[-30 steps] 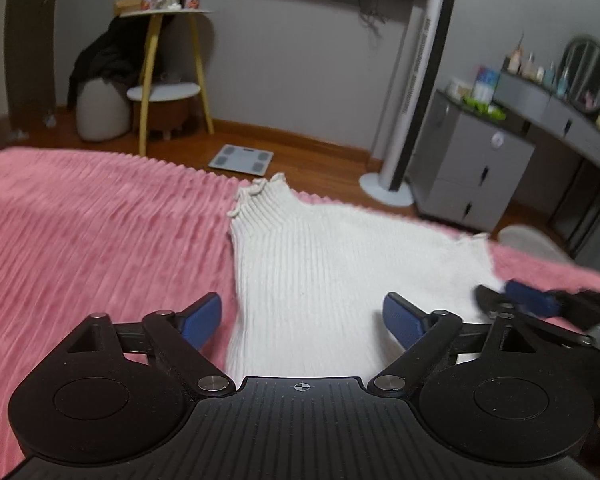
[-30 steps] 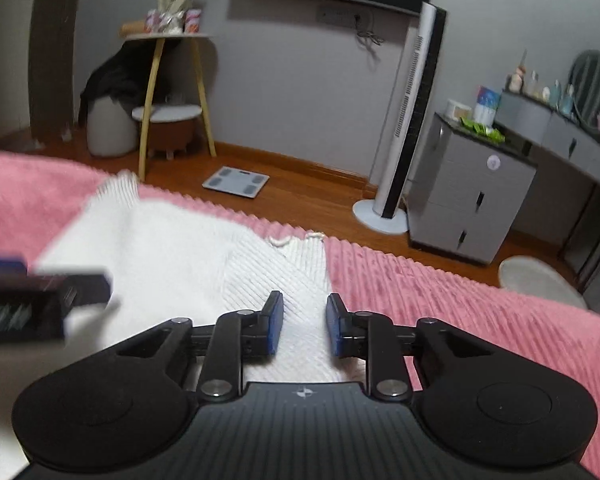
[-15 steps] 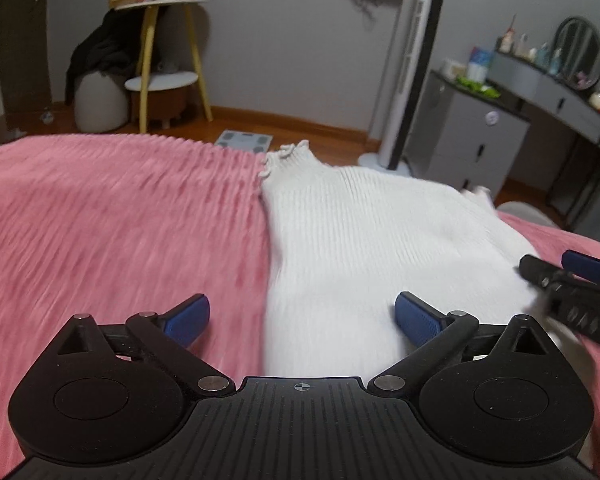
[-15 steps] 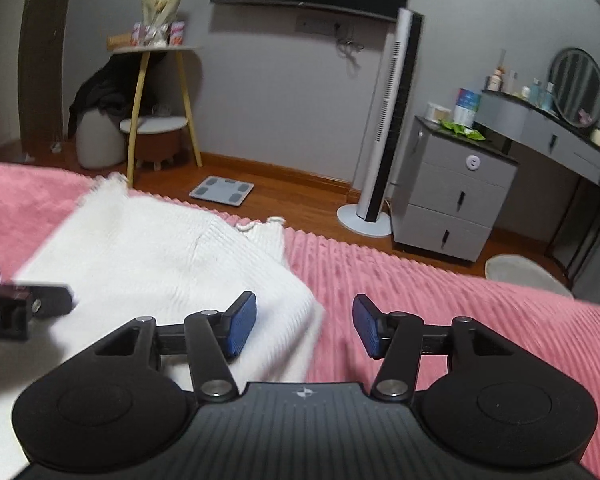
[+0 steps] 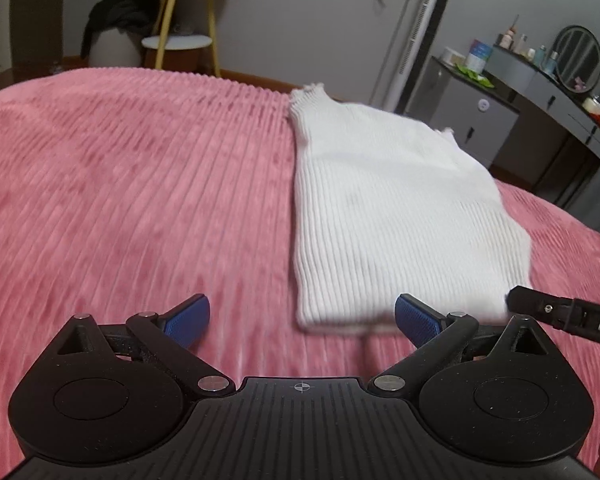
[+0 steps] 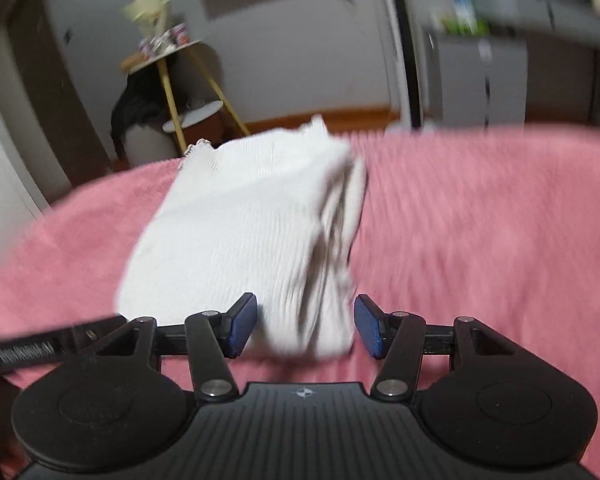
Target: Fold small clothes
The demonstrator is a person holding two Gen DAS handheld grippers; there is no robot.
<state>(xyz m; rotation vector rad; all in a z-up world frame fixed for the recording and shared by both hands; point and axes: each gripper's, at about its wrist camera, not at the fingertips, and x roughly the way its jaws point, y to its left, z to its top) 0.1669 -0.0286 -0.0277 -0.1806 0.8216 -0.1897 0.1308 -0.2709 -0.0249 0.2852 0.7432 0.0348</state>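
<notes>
Two grippers over the pink bedspread (image 5: 120, 184). White knit top (image 5: 384, 208) lies folded on it, stacked layers along its right edge. Left gripper (image 5: 302, 316) spread wide, nothing held. Right gripper (image 6: 305, 326) about half-spread, pads clear of the top's near corner between them.

The room was dimly and evenly lit, with no glare and only soft shadows. The left view was fairly sharp, though the white sweater (image 5: 384, 208) smeared at its near edge. The right view was heavily blurred across the pink bedspread (image 6: 480, 216) and cabinet (image 6: 484, 80). Straight lines bowed toward the edges.
</notes>
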